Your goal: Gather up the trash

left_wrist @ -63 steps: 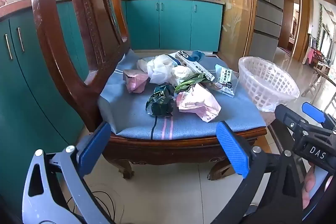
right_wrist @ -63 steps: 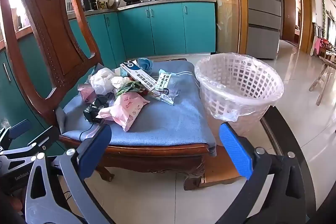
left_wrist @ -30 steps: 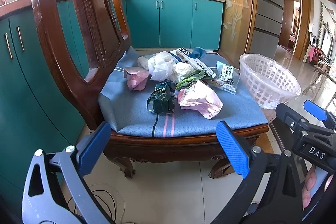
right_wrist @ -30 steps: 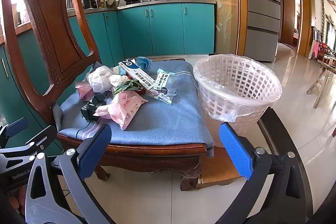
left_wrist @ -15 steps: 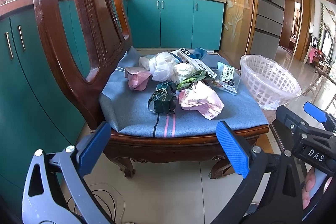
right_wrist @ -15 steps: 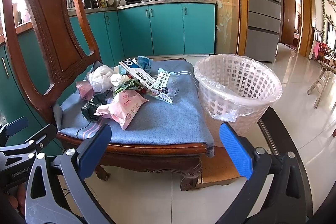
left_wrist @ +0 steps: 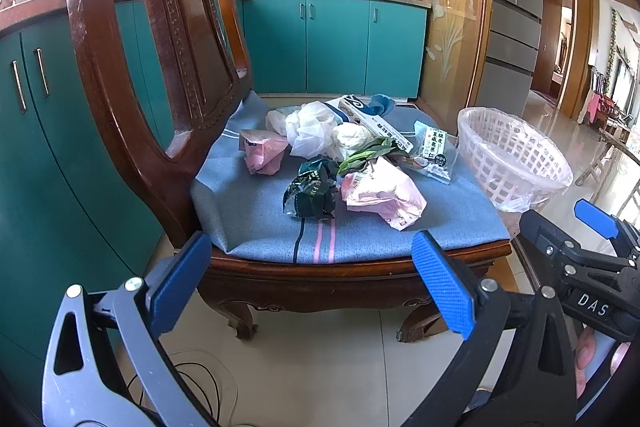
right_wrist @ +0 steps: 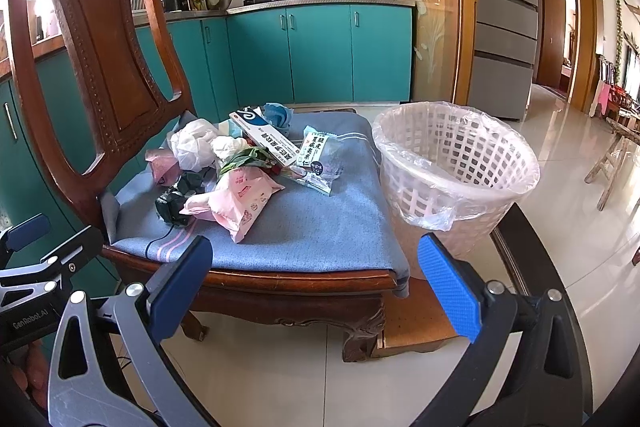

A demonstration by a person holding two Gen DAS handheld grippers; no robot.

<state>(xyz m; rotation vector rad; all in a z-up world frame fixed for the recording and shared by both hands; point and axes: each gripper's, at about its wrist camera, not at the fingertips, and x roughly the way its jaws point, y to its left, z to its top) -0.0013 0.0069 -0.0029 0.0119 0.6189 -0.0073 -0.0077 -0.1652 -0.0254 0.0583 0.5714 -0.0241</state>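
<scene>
both the left gripper (left_wrist: pixel 310 283) and right gripper (right_wrist: pixel 316 277) are hovering before the chair (right_wrist: pixel 316 277), jaws apart and empty. crumpled wrappers (right_wrist: pixel 236 201) are lying piled on its blue cushion (right_wrist: pixel 320 227), beside the lined white basket (right_wrist: pixel 456 167).

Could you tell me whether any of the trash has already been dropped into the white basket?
No, the white basket shows only its clear plastic liner inside, while the wrappers and bags lie on the chair cushion.
</scene>
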